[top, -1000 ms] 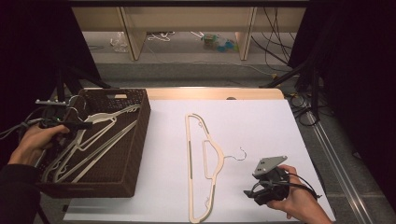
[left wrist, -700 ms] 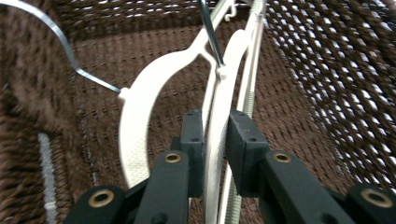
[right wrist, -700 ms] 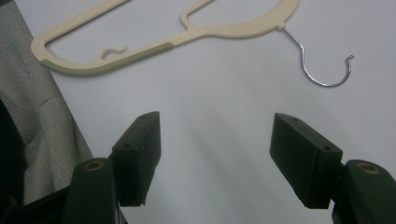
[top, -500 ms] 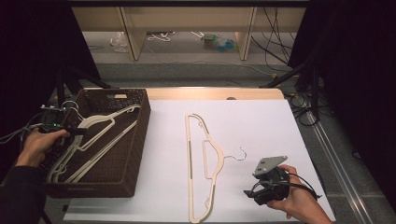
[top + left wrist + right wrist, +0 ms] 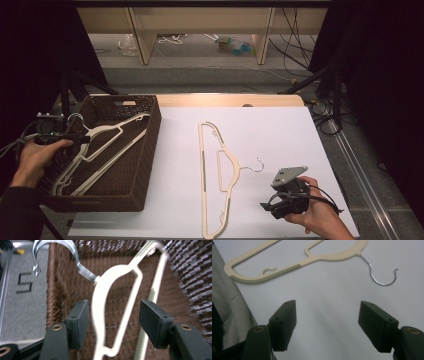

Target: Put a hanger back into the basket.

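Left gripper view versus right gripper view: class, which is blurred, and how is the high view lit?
Left gripper view: cream plastic hanger and brown woven basket smeared by motion blur. Right gripper view: sharp beige hanger on white table. High view: table bright, surroundings dark.

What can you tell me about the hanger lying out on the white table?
The cream hanger looks like plastic, with a thin silver wire hook. It lies flat on the white table, right of the brown basket, its long bar along the left and its hook pointing right toward the right tool. One arm is ribbed. Nothing touches it but the table.
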Tool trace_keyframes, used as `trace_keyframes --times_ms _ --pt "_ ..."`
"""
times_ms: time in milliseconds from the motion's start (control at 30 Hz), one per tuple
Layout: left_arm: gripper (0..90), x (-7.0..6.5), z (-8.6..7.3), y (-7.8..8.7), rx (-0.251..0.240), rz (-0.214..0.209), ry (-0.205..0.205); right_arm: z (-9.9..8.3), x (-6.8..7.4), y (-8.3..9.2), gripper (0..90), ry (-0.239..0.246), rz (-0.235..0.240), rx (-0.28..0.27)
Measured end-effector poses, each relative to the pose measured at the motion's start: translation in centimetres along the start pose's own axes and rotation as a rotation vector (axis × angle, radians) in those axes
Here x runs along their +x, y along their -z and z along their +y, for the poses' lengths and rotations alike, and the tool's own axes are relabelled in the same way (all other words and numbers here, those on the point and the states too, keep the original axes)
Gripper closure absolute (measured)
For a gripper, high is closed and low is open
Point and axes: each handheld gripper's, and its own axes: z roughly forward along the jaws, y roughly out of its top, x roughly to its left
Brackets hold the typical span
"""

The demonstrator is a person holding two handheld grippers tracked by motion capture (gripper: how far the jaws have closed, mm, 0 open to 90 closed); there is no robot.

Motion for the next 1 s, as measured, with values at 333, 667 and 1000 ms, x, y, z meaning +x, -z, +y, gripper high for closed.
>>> trace_keyframes --times_ms 333,667,1000 --pt "32.0 -6.7 -1.5 4.5 -0.217 -0.255 -0.028 0.0 -0.4 -0.1 31.2 -0.036 -0.018 -0.026" --pt "25.9 -17.4 -5.5 5.0 -0.277 -0.433 -0.189 0.0 -0.7 -0.2 28.9 -0.114 -0.025 -0.047" --pt "25.4 -24.3 -9.9 2.7 -0.283 -0.479 -0.335 0.5 -0.1 -1.5 26.2 -0.159 -0.009 -0.041"
